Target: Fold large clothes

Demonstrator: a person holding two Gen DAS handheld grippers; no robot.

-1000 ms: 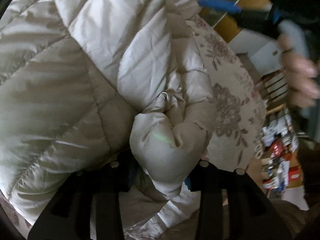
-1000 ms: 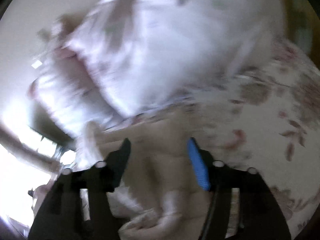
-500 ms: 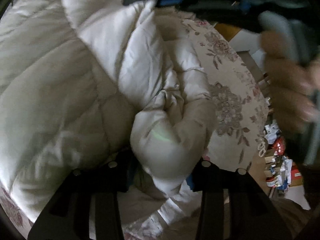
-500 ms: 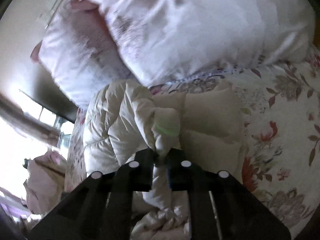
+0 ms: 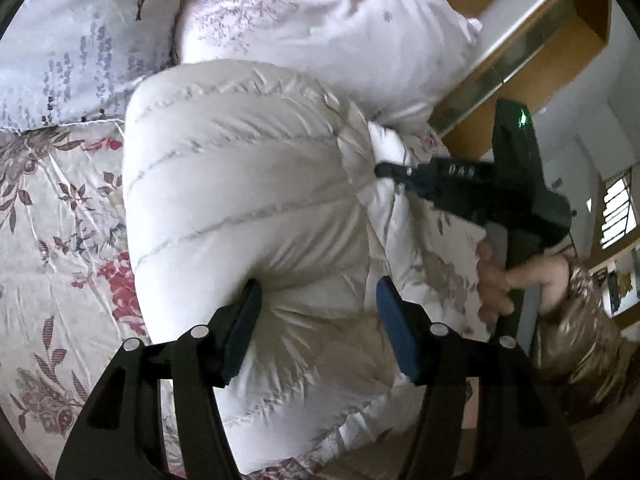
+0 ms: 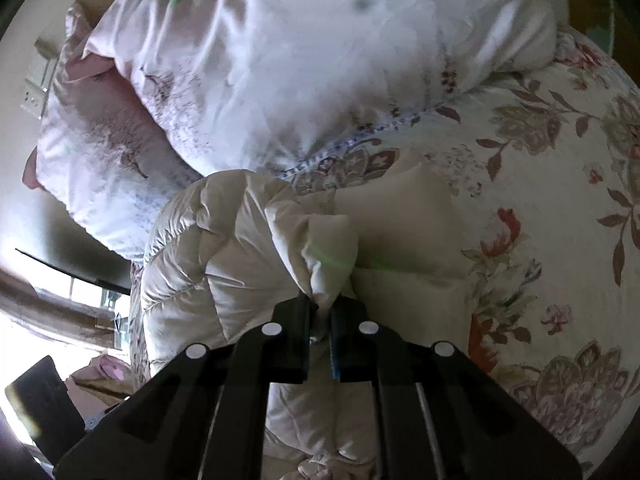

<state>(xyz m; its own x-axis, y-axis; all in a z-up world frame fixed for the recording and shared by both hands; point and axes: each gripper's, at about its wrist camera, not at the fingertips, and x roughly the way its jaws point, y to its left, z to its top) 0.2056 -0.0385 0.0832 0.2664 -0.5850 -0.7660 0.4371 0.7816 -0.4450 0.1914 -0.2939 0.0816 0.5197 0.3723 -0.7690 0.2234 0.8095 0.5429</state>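
A cream quilted puffer jacket [image 5: 240, 200] lies bunched on the floral bedspread [image 5: 60, 264]. My left gripper [image 5: 319, 284] hovers over its near end with jaws opening. The blue pads [image 5: 394, 332] stand apart on either side of the padded fabric without pinching it. In the right wrist view, my right gripper [image 6: 320, 314] is shut on a puffy fold of the jacket [image 6: 240, 264] near its edge. The left wrist view shows the right gripper [image 5: 384, 169] biting the jacket's far right side, with a person's hand [image 5: 494, 280] on its handle.
Two pale printed pillows [image 5: 320, 20] lie just behind the jacket; one pillow [image 6: 300, 60] fills the top of the right wrist view. A wooden headboard [image 5: 520, 52] runs at the upper right. The bedspread [image 6: 540, 200] spreads out to the right of the jacket.
My left gripper let go of the bunched fold it pinched and drew back and up. The right gripper came down and shut on a jacket fold.
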